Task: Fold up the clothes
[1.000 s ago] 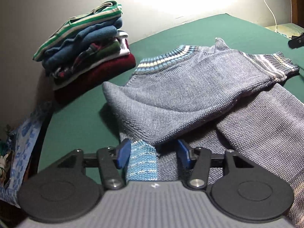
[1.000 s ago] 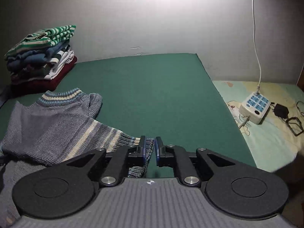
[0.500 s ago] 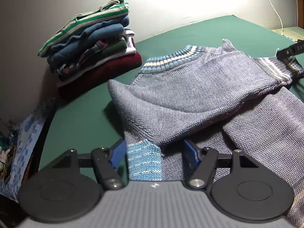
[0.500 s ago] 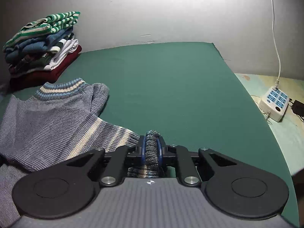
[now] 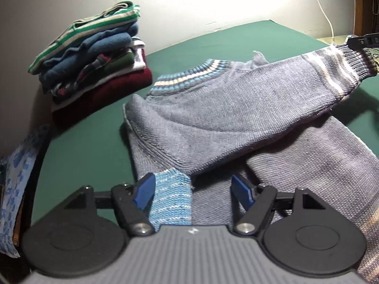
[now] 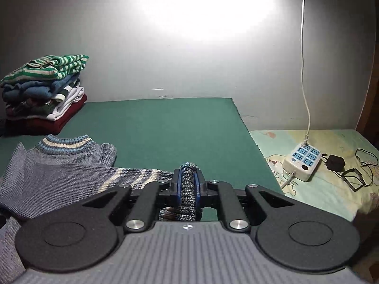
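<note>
1. Two handheld grippers work one grey knitted sweater (image 5: 236, 118) spread across a green-covered table (image 6: 165, 127), its striped collar (image 5: 189, 78) pointing toward the wall

2. One sleeve (image 5: 272, 94) is lifted off the cloth and stretched out across the body of the sweater, apparently so it can be laid flat over the chest as the next fold

3. Right gripper (image 6: 187, 187): jaws squeezed nearly together on the ribbed cuff (image 6: 187, 189), which bunches up between the blue pads; in the left wrist view the same cuff (image 5: 357, 64) hangs raised at the far right, pinched by a dark tip

4. Left gripper (image 5: 191, 189): jaws spread wide, gripping nothing; a light-blue striped knit patch (image 5: 171, 203) lies between them, close to the left blue finger (image 5: 144, 190), while the right finger sits over the grey body. Whether either pad actually presses the fabric cannot be told; it seems placed there to steady the garment while the sleeve is drawn across

5. Stacked against the wall in the far left corner, a pile of folded clothes (image 6: 45, 94) topped by a green-and-white striped top suggests where this sweater ends up

6. Off the table's right edge, a white power strip (image 6: 303, 161) and a black adapter (image 6: 335, 163) rest on a pale printed sheet
</note>
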A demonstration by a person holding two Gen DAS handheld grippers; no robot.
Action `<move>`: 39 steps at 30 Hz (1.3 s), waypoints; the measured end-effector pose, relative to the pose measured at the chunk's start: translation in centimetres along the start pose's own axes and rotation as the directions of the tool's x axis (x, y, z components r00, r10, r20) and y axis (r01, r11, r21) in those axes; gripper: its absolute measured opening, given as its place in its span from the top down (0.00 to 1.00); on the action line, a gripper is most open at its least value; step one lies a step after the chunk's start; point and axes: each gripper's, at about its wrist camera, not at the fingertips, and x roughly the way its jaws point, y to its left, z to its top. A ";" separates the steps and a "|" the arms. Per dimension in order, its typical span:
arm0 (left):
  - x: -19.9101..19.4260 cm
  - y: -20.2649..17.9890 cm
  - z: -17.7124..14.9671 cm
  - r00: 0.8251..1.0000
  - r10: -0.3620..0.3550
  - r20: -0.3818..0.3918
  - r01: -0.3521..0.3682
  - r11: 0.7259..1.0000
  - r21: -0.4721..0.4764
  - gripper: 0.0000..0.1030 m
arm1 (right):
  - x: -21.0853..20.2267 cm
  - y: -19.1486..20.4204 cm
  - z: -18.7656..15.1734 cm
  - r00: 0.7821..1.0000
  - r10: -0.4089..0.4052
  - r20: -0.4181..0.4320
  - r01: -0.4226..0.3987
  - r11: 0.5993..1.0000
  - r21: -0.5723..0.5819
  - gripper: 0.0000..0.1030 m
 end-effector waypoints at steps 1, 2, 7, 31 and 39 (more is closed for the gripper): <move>-0.1 -0.1 0.0 1.000 -0.009 -0.001 0.009 1.000 -0.005 0.28 | 0.0 0.0 -0.1 1.000 -0.011 0.004 0.011 1.000 0.009 0.90; -0.2 -0.1 0.0 1.000 -0.017 -0.001 0.017 1.000 -0.011 0.27 | -0.2 -0.1 -0.1 1.000 -0.022 0.013 0.022 1.000 0.016 0.90; -0.4 0.4 -0.8 0.999 -0.040 -0.017 0.039 0.998 -0.051 0.22 | 0.3 -0.1 -0.7 0.997 -0.074 -0.010 0.074 0.997 -0.013 0.91; -7.0 2.5 -4.5 0.993 -0.117 -0.028 0.109 0.970 -0.216 0.17 | 2.3 -0.9 -2.6 0.973 -0.154 -0.170 0.158 0.987 0.005 0.72; -12.4 2.5 -9.7 0.983 -0.105 -0.154 0.066 0.969 -0.240 0.17 | -0.8 0.4 1.7 0.978 0.170 -0.121 -0.141 0.965 0.221 0.61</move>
